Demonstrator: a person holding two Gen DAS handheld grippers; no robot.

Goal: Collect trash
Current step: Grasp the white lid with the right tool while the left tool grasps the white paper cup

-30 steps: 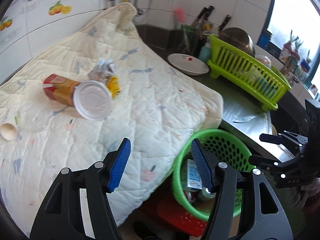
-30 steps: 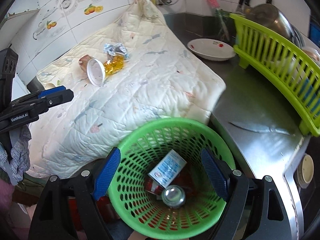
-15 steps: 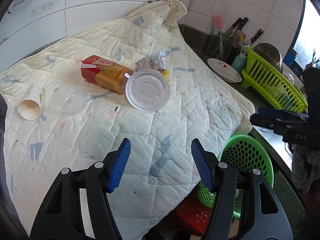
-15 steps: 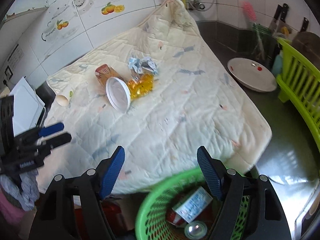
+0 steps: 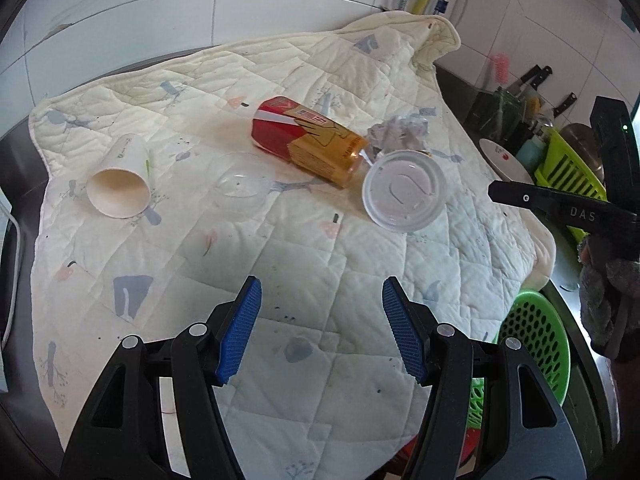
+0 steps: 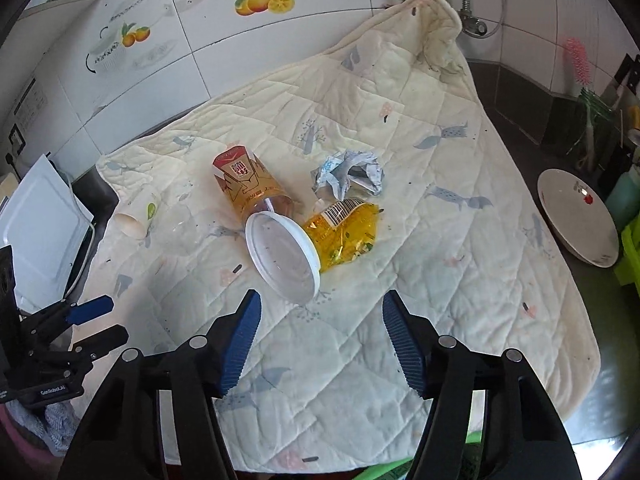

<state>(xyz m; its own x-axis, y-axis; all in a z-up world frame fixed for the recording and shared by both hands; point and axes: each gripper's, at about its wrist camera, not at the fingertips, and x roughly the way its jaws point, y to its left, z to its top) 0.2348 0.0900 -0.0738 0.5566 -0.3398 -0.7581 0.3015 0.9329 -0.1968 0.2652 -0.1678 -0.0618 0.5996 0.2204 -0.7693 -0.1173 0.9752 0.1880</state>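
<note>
- Left gripper point(image 5: 322, 328): jaws held apart, nothing between them, above the quilted mat point(image 5: 280, 264).
- Right gripper point(image 6: 322, 338): jaws closing, still empty.
- Trash on the mat: drink carton point(image 6: 250, 186) touching round plastic lid point(image 6: 282, 258); yellow wrapper point(image 6: 344, 232) beside it; crumpled foil point(image 6: 348, 174); paper cup point(image 5: 120, 182) apart.
- Green basket point(image 5: 536, 340): at the mat's edge.

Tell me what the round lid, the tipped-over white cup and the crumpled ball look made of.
Round lid: thin translucent plastic, glossy, with a moulded rim and a pressed tab.
White cup: apparently paper, matte, with a rolled lip and a dull cream inside.
Crumpled ball: probably foil-lined wrapper or printed paper; sharp creases, silvery-grey facets.
</note>
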